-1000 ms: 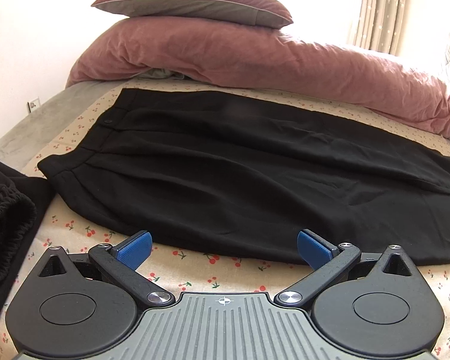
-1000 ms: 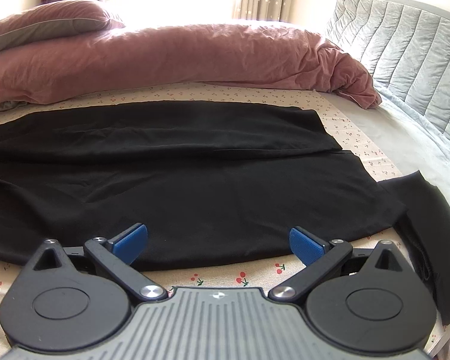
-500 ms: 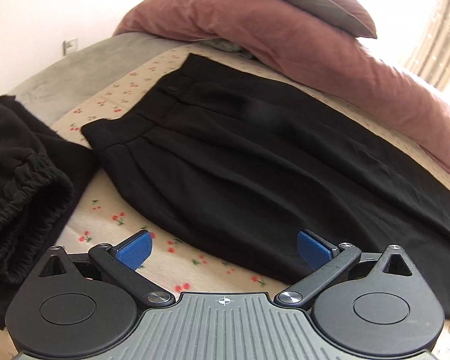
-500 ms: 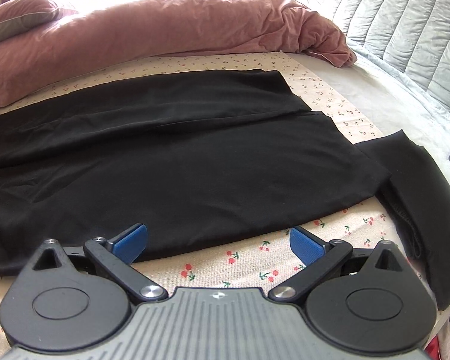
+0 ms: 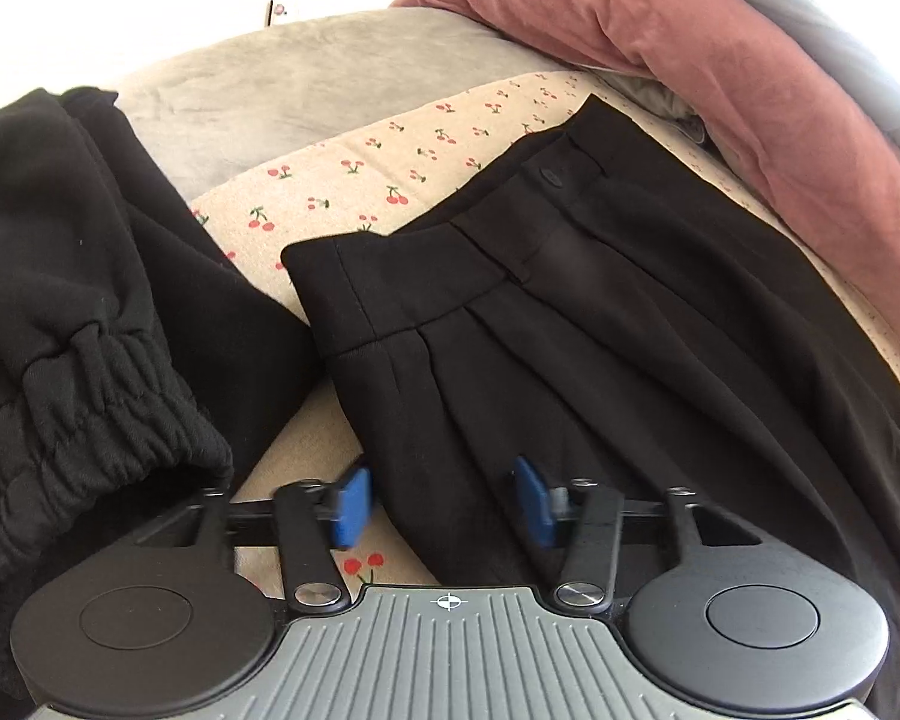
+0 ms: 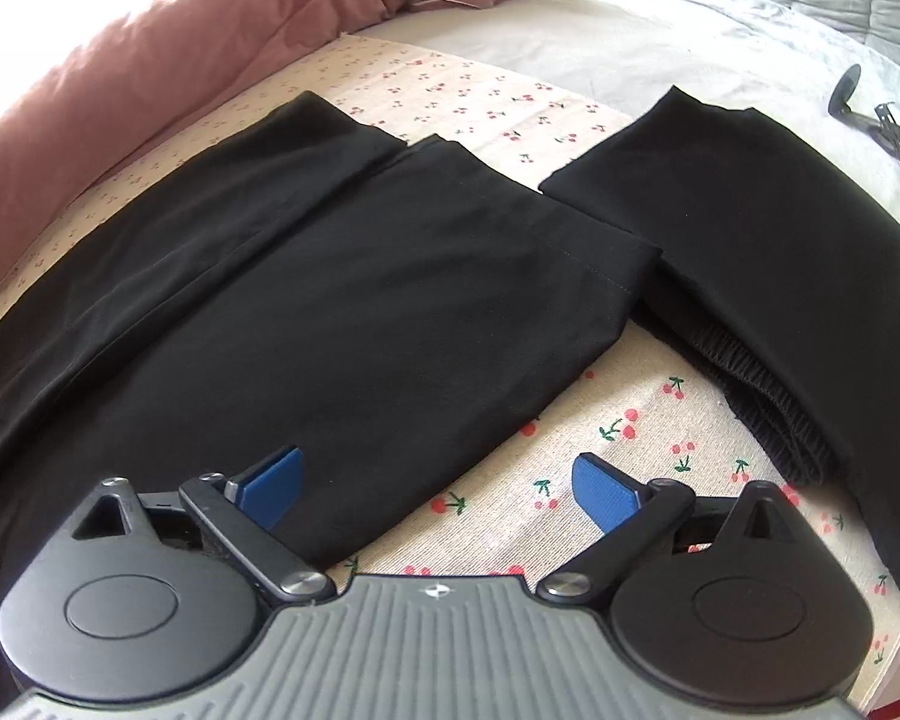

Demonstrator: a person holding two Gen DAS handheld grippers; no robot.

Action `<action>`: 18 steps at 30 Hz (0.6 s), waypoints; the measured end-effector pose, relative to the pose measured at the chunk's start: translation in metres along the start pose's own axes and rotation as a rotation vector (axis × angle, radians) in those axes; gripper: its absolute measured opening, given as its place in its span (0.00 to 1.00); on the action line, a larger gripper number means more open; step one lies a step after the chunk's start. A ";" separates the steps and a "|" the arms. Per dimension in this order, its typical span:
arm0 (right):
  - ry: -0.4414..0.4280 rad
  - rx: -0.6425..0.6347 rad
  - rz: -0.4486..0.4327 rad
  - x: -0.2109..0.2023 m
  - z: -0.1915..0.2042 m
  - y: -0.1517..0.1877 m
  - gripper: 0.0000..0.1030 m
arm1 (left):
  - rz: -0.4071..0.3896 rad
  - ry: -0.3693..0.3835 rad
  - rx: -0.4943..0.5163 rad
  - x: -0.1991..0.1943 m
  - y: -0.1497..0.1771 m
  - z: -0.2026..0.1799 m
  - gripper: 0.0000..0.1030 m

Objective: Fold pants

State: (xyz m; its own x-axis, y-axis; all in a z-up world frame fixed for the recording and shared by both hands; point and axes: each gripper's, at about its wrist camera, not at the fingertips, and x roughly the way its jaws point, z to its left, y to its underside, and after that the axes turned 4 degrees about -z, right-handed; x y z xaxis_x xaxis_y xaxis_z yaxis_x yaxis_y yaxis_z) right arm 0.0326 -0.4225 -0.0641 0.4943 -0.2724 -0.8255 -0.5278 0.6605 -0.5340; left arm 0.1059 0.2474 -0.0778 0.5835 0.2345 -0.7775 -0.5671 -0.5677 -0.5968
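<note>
**Black pants lie flat across the bed**

You see the black pants (image 5: 600, 324) spread flat on the cherry-print sheet, the waist end at your left and the leg ends at your right. The waistband shows a dark button (image 5: 552, 175) and pleats fanning below it. At the other end, the two leg hems (image 6: 576, 228) lie side by side, one slightly overlapping the other, smooth with faint creases.

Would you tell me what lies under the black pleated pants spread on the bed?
The pants rest on a cherry-print sheet, visible around their waistband and hems. Whatever lies beneath the fabric itself is covered.
</note>
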 end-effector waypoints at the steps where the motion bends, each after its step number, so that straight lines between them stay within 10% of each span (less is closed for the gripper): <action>1: 0.002 0.011 0.008 0.002 0.000 0.000 0.78 | -0.009 -0.003 0.005 0.001 -0.001 -0.002 0.21; 3: 0.014 0.010 -0.016 0.002 0.002 -0.001 0.71 | -0.024 -0.036 -0.001 0.002 -0.003 -0.002 0.05; 12: 0.089 -0.069 -0.059 0.001 0.009 -0.002 0.19 | -0.099 -0.096 0.091 -0.018 -0.001 -0.003 0.02; 18: 0.091 -0.079 -0.054 -0.003 0.007 -0.003 0.14 | -0.133 -0.108 0.108 -0.029 -0.008 0.005 0.05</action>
State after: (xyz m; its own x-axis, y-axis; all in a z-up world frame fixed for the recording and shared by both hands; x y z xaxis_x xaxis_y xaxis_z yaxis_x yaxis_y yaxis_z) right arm 0.0374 -0.4192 -0.0592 0.4610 -0.3709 -0.8062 -0.5563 0.5870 -0.5882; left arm 0.0904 0.2487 -0.0515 0.5947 0.3882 -0.7040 -0.5519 -0.4397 -0.7086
